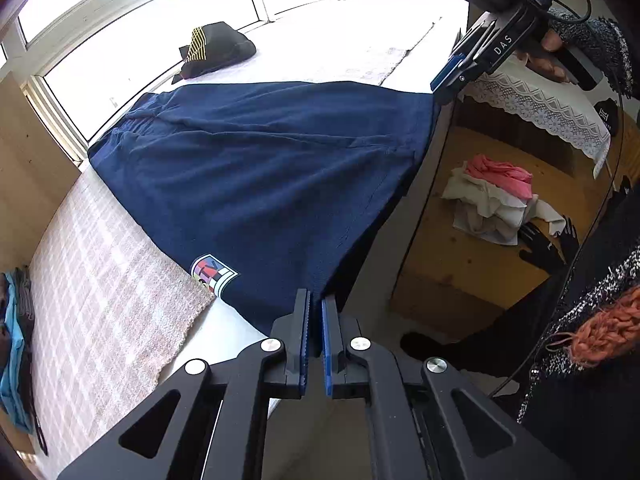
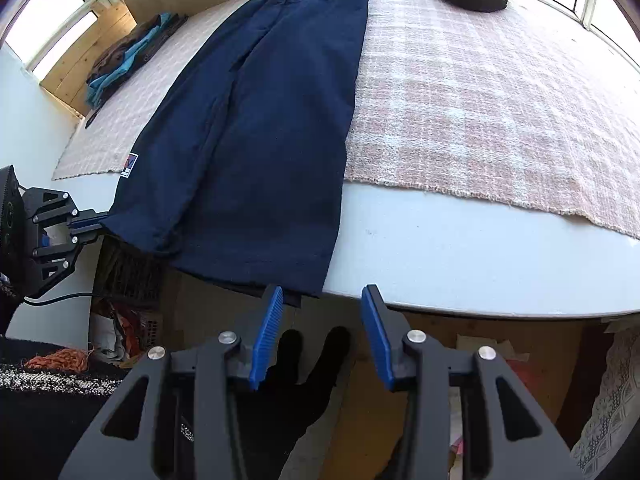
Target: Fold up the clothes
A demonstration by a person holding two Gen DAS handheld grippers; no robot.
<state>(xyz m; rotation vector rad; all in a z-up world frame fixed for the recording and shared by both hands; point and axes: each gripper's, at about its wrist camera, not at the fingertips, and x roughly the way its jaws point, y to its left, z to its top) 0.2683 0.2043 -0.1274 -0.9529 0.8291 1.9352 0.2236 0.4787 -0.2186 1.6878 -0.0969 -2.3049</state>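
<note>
Sunlit worktop [image 2: 460, 248] is carrying navy trousers [image 2: 260, 120]; left tongs [image 1: 315, 320] are pinching one hem corner while right tongs [image 2: 322, 320] are gaping beside the other, probably needing to clamp before folding.

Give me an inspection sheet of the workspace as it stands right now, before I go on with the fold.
Surface: white table, partly covered by a pink checked cloth.
Job's things: navy garment laid lengthwise, its near hem hanging over the table edge; a colour patch near one corner.
Clutter: black garment with yellow stripes at the far side; blue and brown clothes at the table's left end.
Grippers: left gripper shut on a hem corner; right gripper open, just off the hem, gripping nothing.
Cables: black cable trailing from the left gripper.
Surroundings: bright windows behind; pink and white laundry pile on the wooden floor; lace-edged cloth.
</note>
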